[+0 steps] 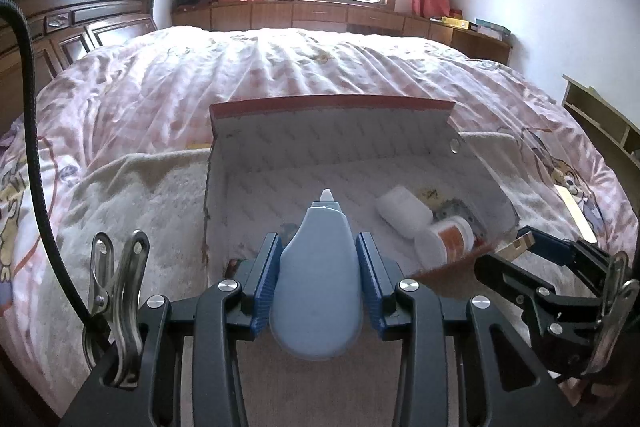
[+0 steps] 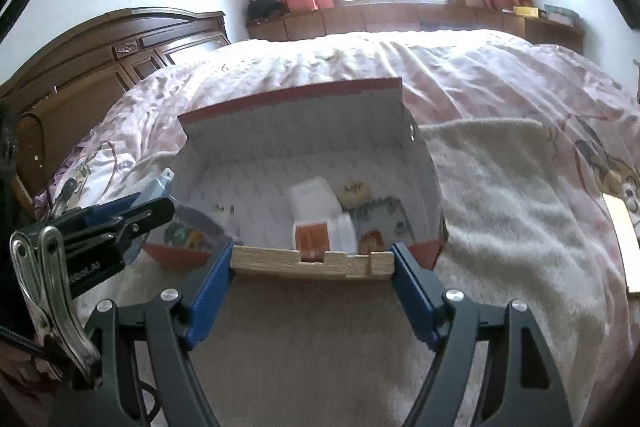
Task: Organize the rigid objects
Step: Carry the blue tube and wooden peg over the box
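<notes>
My left gripper (image 1: 318, 247) is shut on a light blue teardrop-shaped plastic case with a white tip (image 1: 318, 275), held over the near edge of the open red-rimmed box (image 1: 332, 107). My right gripper (image 2: 312, 259) is shut on a flat notched wooden piece (image 2: 312, 265), held crosswise above the box's near rim (image 2: 176, 255). Inside the box lie a white container (image 1: 402, 211), an orange-labelled jar with a white lid (image 1: 444, 239) and small patterned items (image 2: 380, 215). In the right wrist view the left gripper (image 2: 158, 193) shows at the left with the blue case (image 2: 158, 189).
The box rests on a cream towel (image 2: 500, 195) spread over a pink patterned bedspread (image 1: 280, 67). A dark wooden headboard (image 1: 60, 27) is at the left, low wooden cabinets (image 1: 320, 15) run under the window, and a wooden shelf (image 1: 600, 119) stands at the right.
</notes>
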